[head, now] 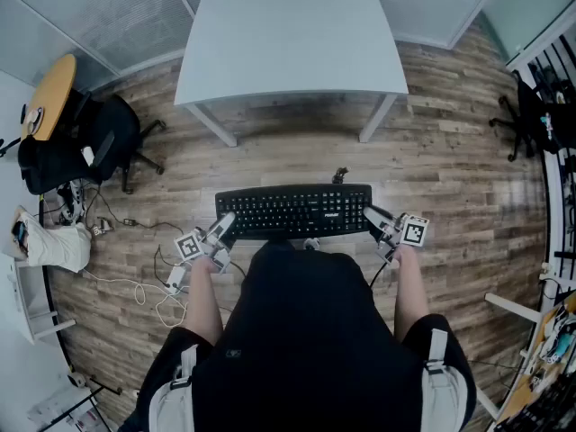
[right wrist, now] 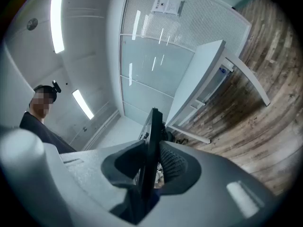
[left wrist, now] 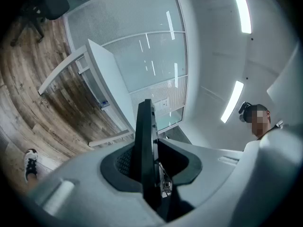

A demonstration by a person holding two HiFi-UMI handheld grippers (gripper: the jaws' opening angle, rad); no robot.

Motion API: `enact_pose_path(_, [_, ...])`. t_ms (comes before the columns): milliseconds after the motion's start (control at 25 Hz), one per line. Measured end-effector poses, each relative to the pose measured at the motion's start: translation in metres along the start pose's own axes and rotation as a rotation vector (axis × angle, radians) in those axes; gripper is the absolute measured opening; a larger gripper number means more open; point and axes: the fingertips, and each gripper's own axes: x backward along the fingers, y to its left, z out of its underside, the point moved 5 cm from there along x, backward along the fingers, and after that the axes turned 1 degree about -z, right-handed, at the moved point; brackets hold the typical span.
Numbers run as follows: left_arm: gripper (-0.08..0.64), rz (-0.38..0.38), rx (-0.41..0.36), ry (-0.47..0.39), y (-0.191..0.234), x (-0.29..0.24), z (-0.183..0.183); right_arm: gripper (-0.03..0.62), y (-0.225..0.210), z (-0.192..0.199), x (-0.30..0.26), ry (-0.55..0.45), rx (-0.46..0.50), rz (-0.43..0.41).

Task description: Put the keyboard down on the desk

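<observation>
- The long black plastic computer keyboard [head: 294,211] is hanging in the air, keys up and roughly level, just in front of the person's torso and above the brown wood-plank floor [head: 450,178]. It is not lying on the desk.
- The left gripper [head: 225,224] is clamping the keyboard's left end. In the left gripper view its jaws are pressing onto the thin slab, which is showing edge-on between the dark pads.
- The right gripper [head: 373,216] is clamping the right end in the same manner, with its jaws closed down onto the keyboard's edge.
- Judgement: one grip at each end is serving to balance a long, thin load, so that it is not twisting or pivoting as it could in a single pinch.
- The pale grey rectangular desk on white legs [head: 288,34] is standing ahead of the person, well apart from the keyboard, with a stretch of floor lying between them. Its top is showing bare in the head view.
- Both gripper views are looking towards the desk, so the person appears to be facing it.
- Judgement: the set-down is outstanding. The keyboard is needing to go forward over the desktop and down level, both ends together; one end letting go early is risking a swing or drop.
</observation>
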Motion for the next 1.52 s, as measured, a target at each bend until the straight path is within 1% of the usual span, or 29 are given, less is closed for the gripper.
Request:
enact_pose_path(160, [0.100,-0.015,-0.007,0.007,-0.001,0.002,0.003,0.094,0.000,0.004,0.004,0.004,-0.009,0.008])
enact_pose_path(480, [0.099,-0.004,-0.022,0.018,-0.005,-0.001,-0.001,0.094,0.008,0.002,0.004,0.002,-0.006,0.000])
enact_pose_path(680, [0.100,0.000,-0.014,0.030,0.002,0.001,0.003,0.094,0.005,0.006,0.004,0.015,-0.032,-0.009])
enact_pose_path(800, [0.100,-0.005,-0.021,0.034,0.010,0.001,0.000,0.095,0.003,0.005,0.000,0.021,-0.021,-0.001])
enact_pose_path(920, [0.100,-0.001,-0.014,0.022,0.011,0.001,-0.001,0.097,0.002,0.009,0.001,0.009,-0.028,0.016])
enact_pose_path(1080, [0.100,0.013,-0.042,0.010,0.007,-0.002,-0.001,0.097,0.004,0.009,0.006,-0.009,-0.006,0.015])
enact_pose_path(1360, [0.100,0.036,-0.061,0.032,0.004,-0.006,-0.008,0.098,0.012,0.011,0.007,-0.037,0.015,0.019])
enact_pose_path(1520, [0.100,0.053,-0.088,0.035,0.009,-0.005,-0.006,0.100,0.006,0.019,0.007,-0.057,0.034,0.024])
